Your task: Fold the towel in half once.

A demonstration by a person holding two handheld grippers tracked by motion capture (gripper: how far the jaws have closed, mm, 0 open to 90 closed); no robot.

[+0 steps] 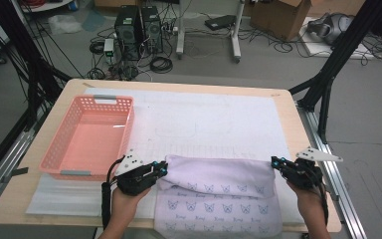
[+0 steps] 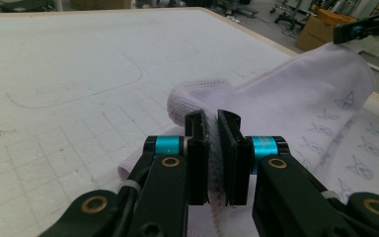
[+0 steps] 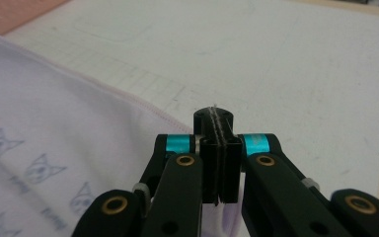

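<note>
White matting covers the table [image 1: 288, 124], where both sets of fingers are clamped on a lilac towel [image 1: 219, 191]: the left gripper [image 1: 160, 170] bites a thick fold, the right gripper [image 1: 277, 163] a thin edge. That thin hold could slip if the hands pull apart unevenly, dropping the fold; the pink basket [image 1: 87, 134] sits beyond the left fingers.

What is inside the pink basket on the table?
The pink basket looks empty; its bare pink floor shows. The near wall hides a thin strip of floor behind it.
</note>
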